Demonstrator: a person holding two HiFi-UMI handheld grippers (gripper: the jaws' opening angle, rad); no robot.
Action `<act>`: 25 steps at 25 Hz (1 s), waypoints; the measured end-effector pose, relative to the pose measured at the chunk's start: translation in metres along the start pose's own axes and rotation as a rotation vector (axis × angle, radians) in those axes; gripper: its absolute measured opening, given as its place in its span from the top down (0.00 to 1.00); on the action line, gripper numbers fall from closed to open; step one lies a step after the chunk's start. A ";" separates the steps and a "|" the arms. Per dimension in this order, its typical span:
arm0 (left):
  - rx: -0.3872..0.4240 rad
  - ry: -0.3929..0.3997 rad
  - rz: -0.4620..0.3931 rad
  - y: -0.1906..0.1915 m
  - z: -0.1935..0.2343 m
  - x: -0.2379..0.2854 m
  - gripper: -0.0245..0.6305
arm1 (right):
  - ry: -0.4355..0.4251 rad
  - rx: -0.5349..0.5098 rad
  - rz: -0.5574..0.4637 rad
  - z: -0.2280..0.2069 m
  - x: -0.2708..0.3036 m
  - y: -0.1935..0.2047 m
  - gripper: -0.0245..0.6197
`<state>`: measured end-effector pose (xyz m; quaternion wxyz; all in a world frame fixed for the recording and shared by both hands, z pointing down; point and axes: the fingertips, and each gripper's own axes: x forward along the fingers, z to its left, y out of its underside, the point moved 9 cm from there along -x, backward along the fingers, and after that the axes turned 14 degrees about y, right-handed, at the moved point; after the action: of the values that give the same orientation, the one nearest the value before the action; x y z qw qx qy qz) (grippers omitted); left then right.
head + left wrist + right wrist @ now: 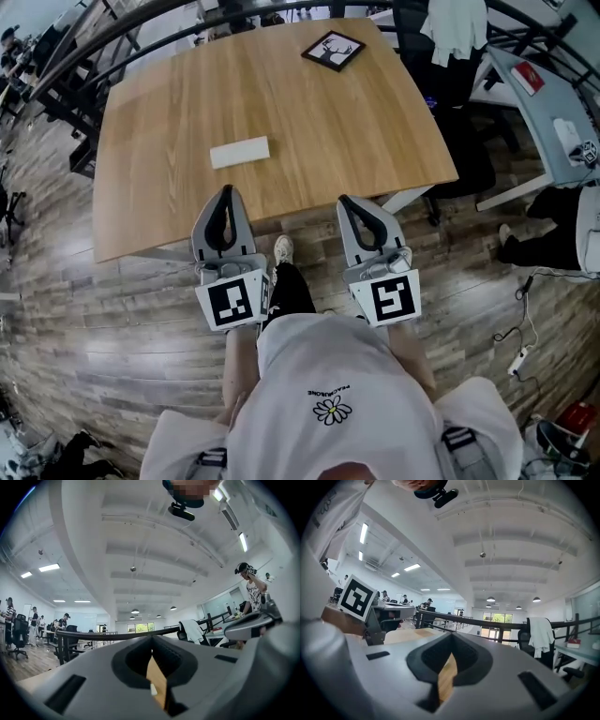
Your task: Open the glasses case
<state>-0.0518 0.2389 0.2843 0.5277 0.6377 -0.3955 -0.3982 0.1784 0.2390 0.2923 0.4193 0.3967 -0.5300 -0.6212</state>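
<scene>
1. On the left half of the wooden table [328,131], towards its near edge, lies the white glasses case [239,152]. It is flat, shut, and long side across.
2. Nothing touches the case. The bare tabletop surrounds it on all sides.
3. Just near of the case, at the table's near edge, the left gripper [226,191] points towards the far side. Its jaws are pressed together with nothing between them, and its tip is near the case but apart from it.
4. To the right, well apart from the case, the right gripper [345,201] is held alongside the left one. Its jaws are also closed on nothing.
5. At the far right of the table sits a black-framed picture [333,50] of a deer's head.
6. Between the grippers, below the table edge, a shoe [282,249] stands on the wood floor [94,309].
</scene>
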 end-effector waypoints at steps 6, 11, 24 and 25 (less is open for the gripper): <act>-0.070 0.024 -0.002 0.017 0.067 0.061 0.94 | 0.015 -0.032 0.043 0.007 0.090 -0.001 0.95; -0.045 0.090 -0.006 0.016 0.128 0.112 0.94 | -0.024 -0.109 0.052 0.010 0.176 -0.014 0.95; -0.055 0.148 0.018 0.048 0.190 0.171 0.94 | -0.013 -0.128 0.123 0.019 0.262 0.013 0.95; -0.058 0.150 0.028 0.051 0.191 0.171 0.94 | -0.033 -0.117 0.124 0.019 0.267 0.014 0.95</act>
<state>-0.1696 0.0056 0.2950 0.5796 0.6445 -0.3520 -0.3533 0.0729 -0.0070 0.2953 0.4706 0.3280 -0.5232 -0.6302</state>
